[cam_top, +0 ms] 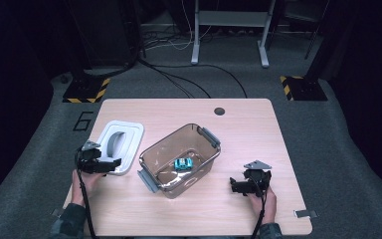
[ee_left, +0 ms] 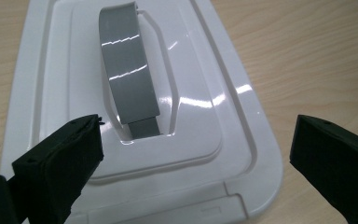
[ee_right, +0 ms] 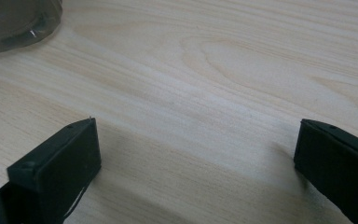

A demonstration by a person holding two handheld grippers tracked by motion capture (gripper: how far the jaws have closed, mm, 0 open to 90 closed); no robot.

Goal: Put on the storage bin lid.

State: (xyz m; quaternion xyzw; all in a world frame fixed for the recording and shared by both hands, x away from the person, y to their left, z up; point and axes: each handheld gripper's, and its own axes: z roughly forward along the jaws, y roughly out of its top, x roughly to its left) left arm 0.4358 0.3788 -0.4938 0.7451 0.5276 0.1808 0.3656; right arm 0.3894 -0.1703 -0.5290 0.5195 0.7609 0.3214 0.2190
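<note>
Your left claw (cam_top: 110, 164) is spread wide, holding nothing. It hovers at the near edge of the white lid (cam_top: 129, 141), which lies flat on the surface (cam_top: 248, 134) at the left, just beside the clear bin (cam_top: 199, 162). In the left gripper view the jaws straddle the lid's (ee_left: 205, 116) near end with the grey handle (ee_left: 128, 70) straight ahead between them; can't tell if the jaw tips touch the plastic. The near corner of the lid is cut off behind the left jaw.

Your right claw (cam_top: 235, 186) is also wide open and empty, low over bare surface (ee_right: 214, 84) to the right of the bin, well apart from it. In the right gripper view the jaws frame plain wood grain, with a corner of the bin (ee_right: 14, 21) at top left, cut off by the frame. Whether the jaws rest on the wood or hang just above it is hard to make out.

The bin sits mid-surface, turned at an angle, lid off, grey latches (cam_top: 210, 135) at both ends. A small teal object (cam_top: 183, 164) lies inside on its bottom; too small and blurred to name. Your hand (cam_top: 85, 181) and sleeve are partly cut off at the bottom edge.
</note>
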